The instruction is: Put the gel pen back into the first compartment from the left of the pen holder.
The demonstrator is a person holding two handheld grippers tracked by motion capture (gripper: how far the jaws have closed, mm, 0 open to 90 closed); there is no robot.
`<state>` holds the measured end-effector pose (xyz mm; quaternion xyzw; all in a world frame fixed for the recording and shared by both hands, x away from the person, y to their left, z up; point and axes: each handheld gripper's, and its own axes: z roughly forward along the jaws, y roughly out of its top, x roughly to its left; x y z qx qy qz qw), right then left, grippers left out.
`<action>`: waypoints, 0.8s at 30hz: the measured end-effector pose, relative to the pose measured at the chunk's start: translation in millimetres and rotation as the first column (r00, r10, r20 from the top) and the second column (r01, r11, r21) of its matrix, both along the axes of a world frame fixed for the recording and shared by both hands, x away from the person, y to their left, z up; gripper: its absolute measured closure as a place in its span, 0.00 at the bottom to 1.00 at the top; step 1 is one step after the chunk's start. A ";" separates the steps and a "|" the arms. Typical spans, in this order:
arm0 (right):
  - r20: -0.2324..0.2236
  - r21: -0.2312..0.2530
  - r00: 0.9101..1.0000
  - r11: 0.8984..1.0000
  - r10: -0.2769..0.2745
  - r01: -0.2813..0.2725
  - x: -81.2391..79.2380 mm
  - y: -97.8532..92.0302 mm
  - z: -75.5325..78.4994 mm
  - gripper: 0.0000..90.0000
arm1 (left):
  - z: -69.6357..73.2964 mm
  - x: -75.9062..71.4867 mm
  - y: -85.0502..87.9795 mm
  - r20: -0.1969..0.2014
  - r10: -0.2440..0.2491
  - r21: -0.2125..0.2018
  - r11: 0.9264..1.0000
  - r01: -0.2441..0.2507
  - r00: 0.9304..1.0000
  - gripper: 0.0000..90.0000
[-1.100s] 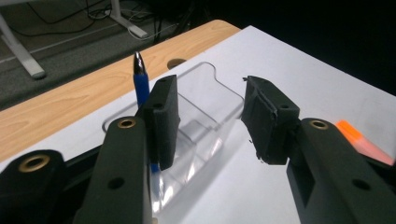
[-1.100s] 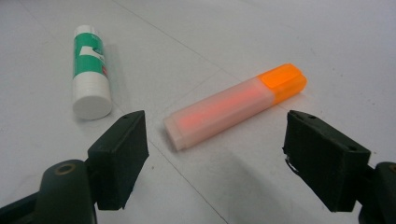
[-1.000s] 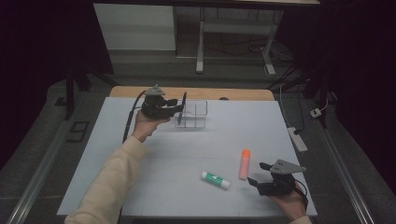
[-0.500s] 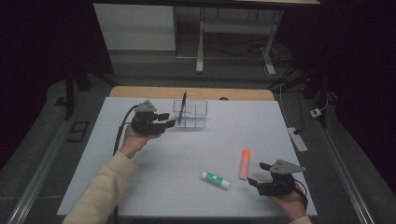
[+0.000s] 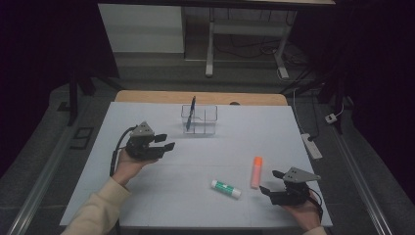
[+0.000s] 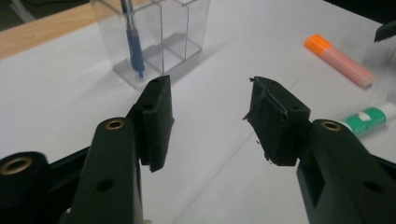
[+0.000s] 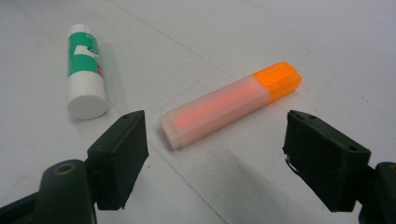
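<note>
No text, number or brand could be read anywhere. The glue stick carried a green label with white patches and a small red mark, too blurred to make out. The highlighter bore no lettering that showed.

A white table carries the things, with a strip of wooden edge showing along its twelve o'clock side. Toward twelve o'clock of the centre stands a clear divided organizer, upright, with a blue pen leaning in its left compartment. Toward five o'clock lies an orange highlighter, its orange cap pointing to twelve. Just beside it, at its eight o'clock and apart from it, lies a green-and-white glue stick, flat on its side.
</note>
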<state>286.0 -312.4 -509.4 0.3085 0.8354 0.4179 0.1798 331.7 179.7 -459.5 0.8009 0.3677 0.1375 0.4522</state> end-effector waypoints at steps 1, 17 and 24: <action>0.000 0.006 1.000 1.000 0.004 -0.004 0.1 0.3 -0.2 0.23 | -0.9 -2.9 1.8 -0.005 0.003 0.003 1.000 -0.003 1.000 0.54; -0.004 0.002 1.000 1.000 -0.009 0.009 3.9 1.4 0.6 0.23 | -23.9 -41.3 8.5 -0.065 -0.006 0.033 0.999 0.009 0.998 0.48; -0.022 0.004 0.999 1.000 -0.026 0.026 6.9 -0.7 0.2 0.27 | -30.1 -54.5 12.6 -0.079 0.009 0.042 0.999 -0.005 0.997 0.45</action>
